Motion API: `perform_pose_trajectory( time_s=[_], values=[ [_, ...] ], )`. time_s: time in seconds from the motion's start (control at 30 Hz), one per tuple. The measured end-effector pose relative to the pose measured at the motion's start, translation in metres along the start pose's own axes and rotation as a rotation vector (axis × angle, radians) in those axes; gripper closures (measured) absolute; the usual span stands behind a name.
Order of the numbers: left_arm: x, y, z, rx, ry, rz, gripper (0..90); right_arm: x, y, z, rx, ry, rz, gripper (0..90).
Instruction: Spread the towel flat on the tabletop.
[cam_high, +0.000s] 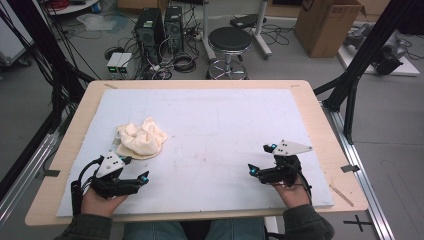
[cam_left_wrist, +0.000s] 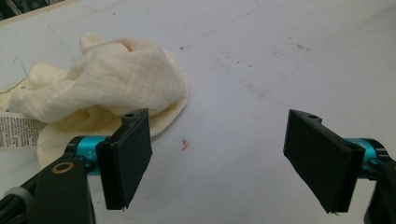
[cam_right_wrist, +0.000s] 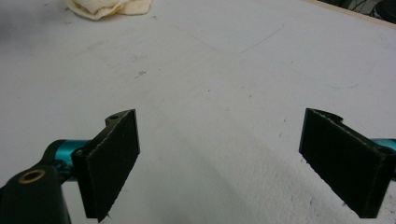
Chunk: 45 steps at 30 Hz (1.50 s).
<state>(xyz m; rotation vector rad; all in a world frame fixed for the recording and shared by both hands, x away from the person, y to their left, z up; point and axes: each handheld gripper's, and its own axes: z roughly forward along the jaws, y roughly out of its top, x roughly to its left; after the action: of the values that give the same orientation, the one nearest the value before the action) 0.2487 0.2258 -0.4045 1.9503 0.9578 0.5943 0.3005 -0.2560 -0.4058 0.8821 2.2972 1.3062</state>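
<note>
A crumpled cream cloth (cam_high: 141, 139) lies on the white board (cam_high: 225, 130) that covers the wooden desk (cam_high: 320, 120), toward the board's left half. It is bunched into folds, so its full shape and size cannot be read. In the left gripper view the cloth (cam_left_wrist: 102, 88) sits just beyond the left finger, and a white printed label (cam_left_wrist: 16, 131) pokes out at its edge, cut off by the frame; the print is too small to read.

The left gripper (cam_high: 134, 172) rests low near the desk's front edge, just in front of the cloth and not touching it. Its fingers (cam_left_wrist: 126, 156) are spread wide and released, with bare board between them and a small red mark (cam_left_wrist: 185, 144) on the surface there.

The right gripper (cam_high: 262, 160) is well apart from the cloth, on the board's right side. Its fingers (cam_right_wrist: 109, 161) also stand wide and released, holding nothing; in its view the cloth (cam_right_wrist: 109, 8) shows far off at the top edge, partly cut off.

Beyond the desk, an open cardboard box (cam_high: 327, 25) stands on the floor; its contents cannot be made out. A black stool (cam_high: 230, 42) and two computer towers (cam_high: 160, 27) stand among tangled cables.
</note>
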Motion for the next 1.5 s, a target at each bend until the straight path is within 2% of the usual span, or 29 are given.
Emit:
perform_pose_trajectory(
  time_s=[0.63, 0.93, 1.1, 1.5],
  values=[
    [-0.001, 0.002, 0.002, 0.0, -0.014, 0.002, 24.2, -0.002, -0.003, -0.002, -0.008, -0.012, 0.004, 11.5],
    [-0.003, 0.005, 0.0, -0.016, -0.042, 0.016, 23.7, 0.0, -0.003, -0.003, -0.007, -0.016, -0.008, 11.6],
    [-0.004, 0.006, 0.0, -0.018, -0.05, 0.017, 24.1, -0.001, -0.004, -0.003, -0.01, -0.014, 0.002, 11.6],
    [-0.003, 0.013, 0.003, -0.017, -0.044, 0.012, 24.9, -0.003, -0.004, -0.003, -0.011, -0.018, 0.014, 11.6]
  ],
)
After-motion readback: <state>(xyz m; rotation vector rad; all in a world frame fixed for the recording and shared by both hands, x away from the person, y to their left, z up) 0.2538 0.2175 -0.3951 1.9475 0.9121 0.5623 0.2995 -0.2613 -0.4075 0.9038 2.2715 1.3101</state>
